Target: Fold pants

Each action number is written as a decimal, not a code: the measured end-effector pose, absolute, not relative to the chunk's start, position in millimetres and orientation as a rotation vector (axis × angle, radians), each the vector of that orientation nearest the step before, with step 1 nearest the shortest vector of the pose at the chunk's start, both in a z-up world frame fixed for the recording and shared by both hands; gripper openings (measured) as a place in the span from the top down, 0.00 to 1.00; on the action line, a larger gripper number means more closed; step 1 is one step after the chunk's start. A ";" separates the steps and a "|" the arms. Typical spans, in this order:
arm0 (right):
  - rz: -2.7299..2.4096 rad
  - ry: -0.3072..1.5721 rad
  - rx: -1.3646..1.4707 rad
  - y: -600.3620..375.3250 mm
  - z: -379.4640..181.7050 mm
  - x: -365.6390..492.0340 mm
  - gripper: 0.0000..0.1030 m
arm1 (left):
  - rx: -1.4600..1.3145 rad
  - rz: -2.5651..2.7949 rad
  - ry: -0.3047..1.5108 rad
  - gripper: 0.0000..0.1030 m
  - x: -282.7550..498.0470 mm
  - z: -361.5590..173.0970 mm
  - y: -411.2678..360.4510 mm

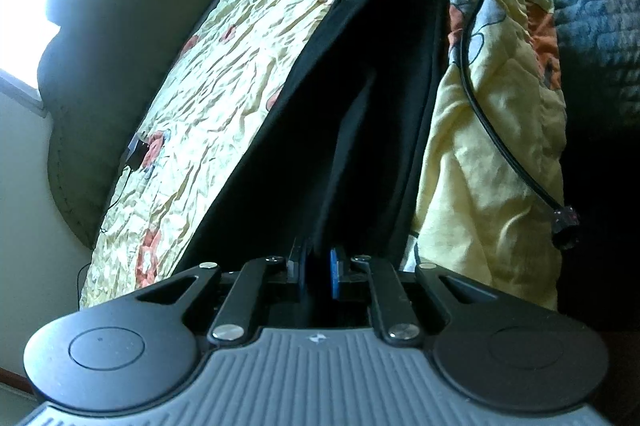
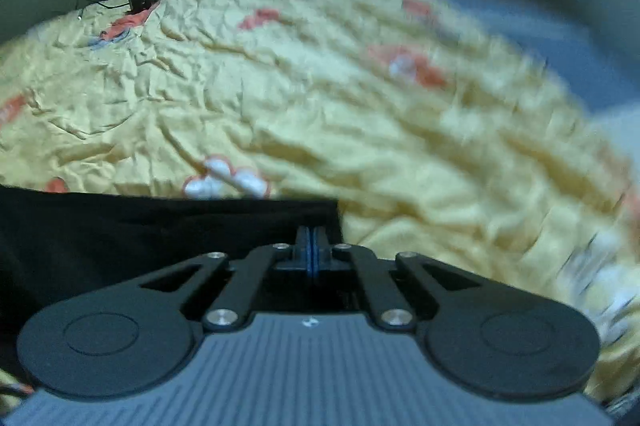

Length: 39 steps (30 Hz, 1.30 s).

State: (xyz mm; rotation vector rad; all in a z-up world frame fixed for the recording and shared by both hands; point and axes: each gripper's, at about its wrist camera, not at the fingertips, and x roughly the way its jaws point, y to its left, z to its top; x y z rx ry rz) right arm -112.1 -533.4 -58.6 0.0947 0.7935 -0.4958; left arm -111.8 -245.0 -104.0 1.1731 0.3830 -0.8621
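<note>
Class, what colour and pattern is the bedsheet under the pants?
Pale yellow bedsheet with orange-red and white flowers; sharpest in the left wrist view.

a bed [image 2: 280,98] under a crumpled yellow flowered sheet [image 1: 224,74]; black pants [image 1: 380,98] and a black cable [image 1: 476,74] lie on it.

Home bedroom: bed [image 1: 224,74] with floral sheet, headboard [image 1: 120,6].

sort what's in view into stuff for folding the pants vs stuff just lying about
For the job:
- black pants
- left claw, shut on the pants
- right claw, shut at the pants' edge
- yellow floral bedsheet, the surface under the pants

Just lying about:
- black cable draped over the sheet
- small black device near the headboard
- grey blanket
</note>
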 end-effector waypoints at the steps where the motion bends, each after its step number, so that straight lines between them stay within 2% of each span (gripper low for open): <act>1: -0.522 0.760 0.067 -529.5 -55.1 -111.3 0.97 | 1.165 -0.863 0.391 0.89 -111.1 -103.4 -244.5; 4: -0.591 0.729 0.050 -531.5 -54.9 -106.7 0.97 | 1.172 -0.873 0.390 0.89 -113.3 -105.5 -243.2; 7: -0.616 0.762 0.158 -546.6 -69.7 -105.6 0.97 | 1.196 -0.917 0.360 0.89 -120.2 -106.7 -240.9; 11: -0.709 0.663 0.227 -560.1 -61.2 -119.8 0.97 | 1.191 -0.961 0.355 0.89 -123.4 -102.2 -235.9; 13: -0.734 0.569 0.325 -566.5 -42.3 -144.6 0.79 | 1.165 -0.961 0.369 0.89 -119.3 -99.4 -234.8; 18: -0.444 0.479 0.684 -548.9 -31.2 -209.9 0.78 | 1.088 -0.967 0.374 0.89 -109.7 -90.9 -233.7; 26: 0.006 0.439 1.195 -482.0 -110.4 -215.5 0.78 | 1.004 -0.974 0.352 0.89 -106.0 -68.5 -230.2; 29: 0.066 0.461 1.331 -465.8 -139.0 -197.9 0.64 | 0.979 -0.987 0.349 0.89 -106.9 -64.2 -228.9; 33: 0.055 0.428 1.394 -456.6 -155.1 -184.4 0.62 | 0.985 -0.986 0.353 0.89 -107.5 -66.6 -224.8; 39: -0.031 0.488 1.399 -450.6 -140.5 -180.9 0.53 | 0.971 -0.987 0.378 0.89 -104.5 -72.7 -216.4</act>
